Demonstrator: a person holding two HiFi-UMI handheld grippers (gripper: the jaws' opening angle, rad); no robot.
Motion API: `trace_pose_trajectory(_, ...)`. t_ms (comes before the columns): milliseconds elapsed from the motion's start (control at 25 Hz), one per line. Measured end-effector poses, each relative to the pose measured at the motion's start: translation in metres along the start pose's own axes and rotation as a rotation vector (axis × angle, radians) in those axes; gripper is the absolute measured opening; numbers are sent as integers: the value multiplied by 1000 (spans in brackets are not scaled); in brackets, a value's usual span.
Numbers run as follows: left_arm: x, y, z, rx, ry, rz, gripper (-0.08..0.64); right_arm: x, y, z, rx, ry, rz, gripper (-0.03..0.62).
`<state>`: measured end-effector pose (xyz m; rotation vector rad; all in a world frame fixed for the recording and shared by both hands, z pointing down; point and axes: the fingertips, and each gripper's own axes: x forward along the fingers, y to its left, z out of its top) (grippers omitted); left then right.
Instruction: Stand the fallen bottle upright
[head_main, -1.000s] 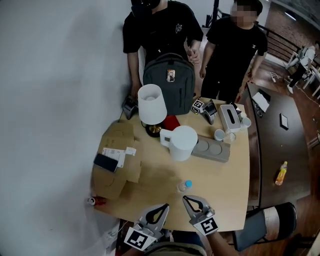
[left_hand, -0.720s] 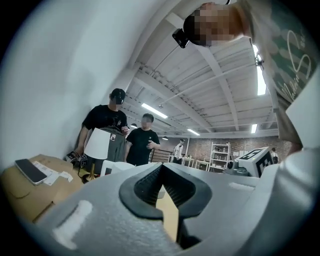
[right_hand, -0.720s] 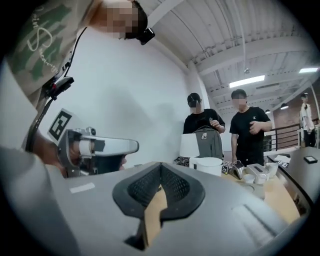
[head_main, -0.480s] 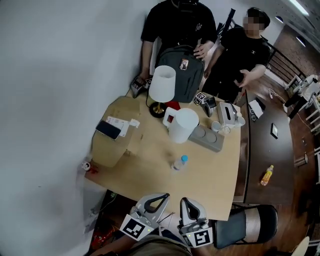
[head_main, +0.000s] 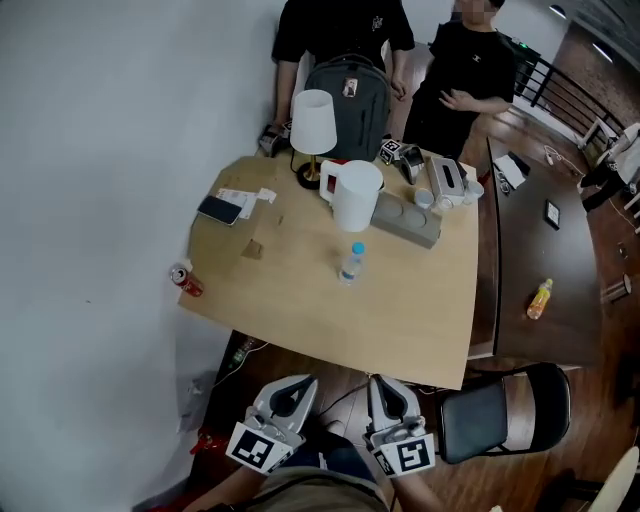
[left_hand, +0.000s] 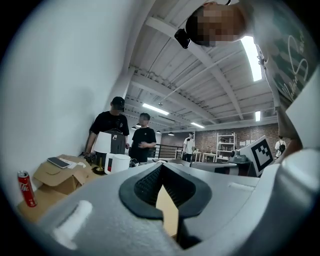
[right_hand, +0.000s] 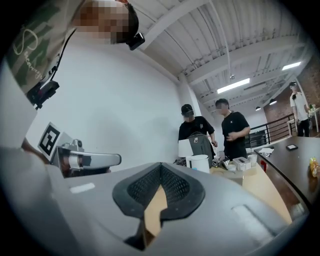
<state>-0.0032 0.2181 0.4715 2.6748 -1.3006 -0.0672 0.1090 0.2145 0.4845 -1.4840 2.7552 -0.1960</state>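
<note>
A clear water bottle (head_main: 351, 262) with a blue cap stands upright near the middle of the wooden table (head_main: 400, 320). Both grippers are well back from the table's near edge, over the floor, and point toward it. My left gripper (head_main: 297, 385) is shut and empty; in the left gripper view (left_hand: 161, 166) its jaws meet at the tips with nothing between them. My right gripper (head_main: 382, 386) is likewise shut and empty, which the right gripper view (right_hand: 161, 165) also shows. Neither gripper touches the bottle.
On the table stand a white jug (head_main: 355, 194), a lamp (head_main: 312, 122), a grey backpack (head_main: 350, 85), a grey tray (head_main: 405, 220) and a phone (head_main: 217, 209). A red can (head_main: 184, 279) sits at its left corner. Two people stand behind. A black chair (head_main: 500, 420) and a dark table (head_main: 545, 250) are at the right.
Both grippers have drawn back from the table's near edge toward the person, and the table now lies farther off. The bottle stays upright in place.
</note>
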Motion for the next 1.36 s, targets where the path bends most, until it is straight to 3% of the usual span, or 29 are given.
trace_pose_trajectory(200,-19,-37,13,10,-5,-69,-2,-25,44,26,-62,-38,6,5)
trace_pose_trajectory(400,-30,-45,28,23,-34,-142,-2,-24,66,37,-92,-56,-61,3)
trace_pose_trajectory(600,-44,-27,35,11,-58,-116,-2,-20,83,46,-127,-76,-75,3)
trace_pose_trajectory(960,-61,-13,49,23,-103,-93,-2,-17,101,46,-91,-65,-86,3)
trace_pose_trajectory(1360,-69,-18,50,6,-94,-97,-2,-27,103,49,-59,-68,-100,3)
